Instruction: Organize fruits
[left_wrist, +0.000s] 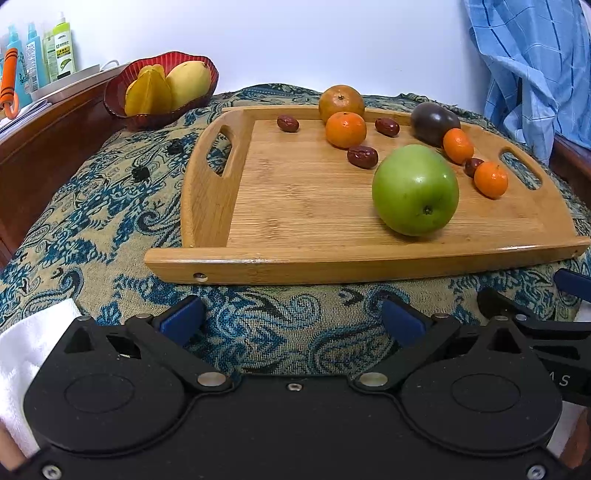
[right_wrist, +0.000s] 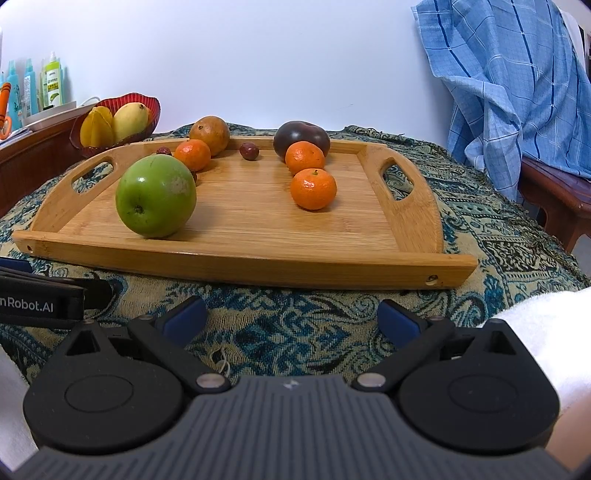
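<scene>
Our two grippers hover side by side just short of the wooden tray (left_wrist: 236, 260) on the patterned cloth (left_wrist: 110, 206) — left gripper (left_wrist: 293, 319) and right gripper (right_wrist: 293, 319) both with jaws wide apart, holding nothing. On the tray we see a green apple (left_wrist: 415, 190) near the front, with tangerines (left_wrist: 345, 129), red dates (left_wrist: 362, 156) and a dark plum (left_wrist: 432, 122) farther back. Behind, a red bowl (left_wrist: 118, 107) holds a starfruit (left_wrist: 147, 92) and a mango (left_wrist: 189, 84).
</scene>
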